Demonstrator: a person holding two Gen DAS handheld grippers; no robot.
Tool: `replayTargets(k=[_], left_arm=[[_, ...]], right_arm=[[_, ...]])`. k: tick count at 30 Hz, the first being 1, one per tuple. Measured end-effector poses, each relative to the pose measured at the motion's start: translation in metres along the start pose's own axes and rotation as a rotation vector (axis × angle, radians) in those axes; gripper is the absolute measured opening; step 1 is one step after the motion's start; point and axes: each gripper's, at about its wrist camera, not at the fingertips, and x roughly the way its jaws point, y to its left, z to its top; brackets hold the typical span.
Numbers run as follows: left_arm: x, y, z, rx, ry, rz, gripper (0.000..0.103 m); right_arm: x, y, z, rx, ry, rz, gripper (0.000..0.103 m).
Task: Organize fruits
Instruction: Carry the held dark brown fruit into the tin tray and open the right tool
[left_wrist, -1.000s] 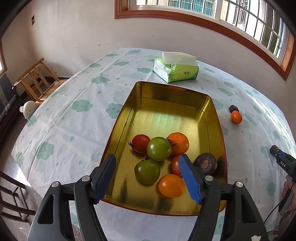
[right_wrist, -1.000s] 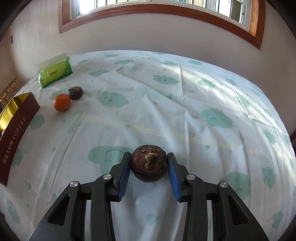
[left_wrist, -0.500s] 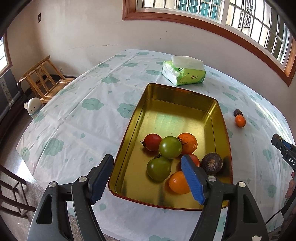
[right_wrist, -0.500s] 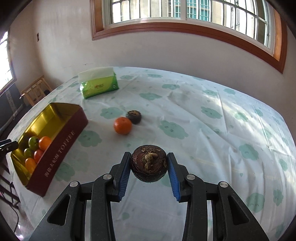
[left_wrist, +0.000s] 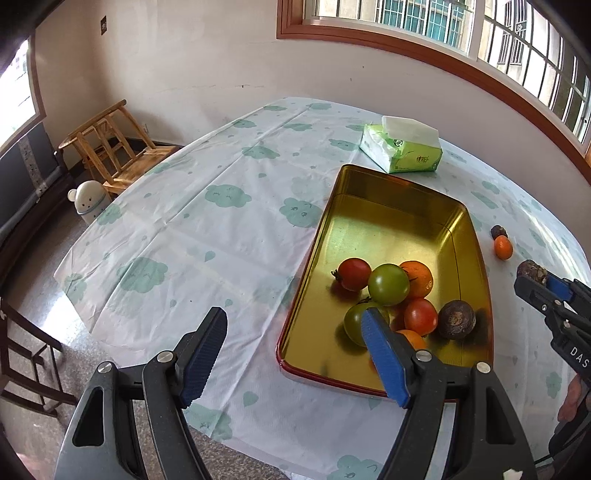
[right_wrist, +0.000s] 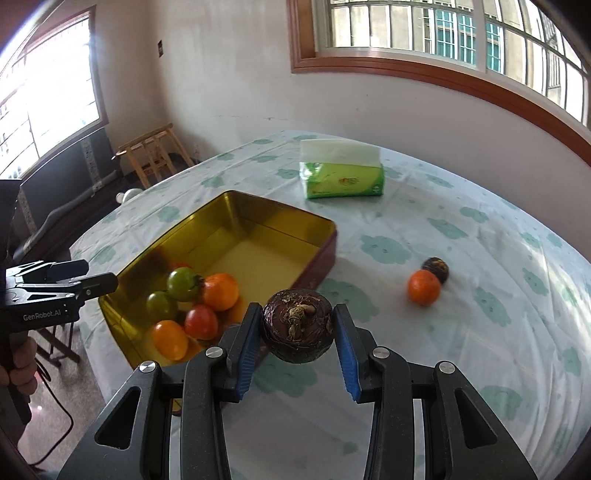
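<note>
Gold tin (left_wrist: 395, 192), green-cloud white tablecloth (left_wrist: 229, 229) — red, green, orange fruits (left_wrist: 388, 284).

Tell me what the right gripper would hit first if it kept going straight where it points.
Probably the tablecloth just past the tin's right wall, its dark fruit touching first; depth is unclear.

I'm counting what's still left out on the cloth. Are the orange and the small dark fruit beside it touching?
Cannot tell. In the right wrist view the orange overlaps the small dark fruit behind it, hiding any gap; in the left wrist view both are too small.
</note>
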Motion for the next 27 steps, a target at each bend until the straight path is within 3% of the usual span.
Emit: replayTargets(k=[9,27], left_arm=[[0.001,0.017,-0.006,-0.024,0.009,0.037,0.072],[0.01,0.038,-0.012,-0.063,0.032,0.052,0.072]], right_arm=[[0.033,0.04,0.003,-0.067,0.04,0.056,0.04],[0.062,0.055,0.003,-0.104,0.086,0.043,0.04]])
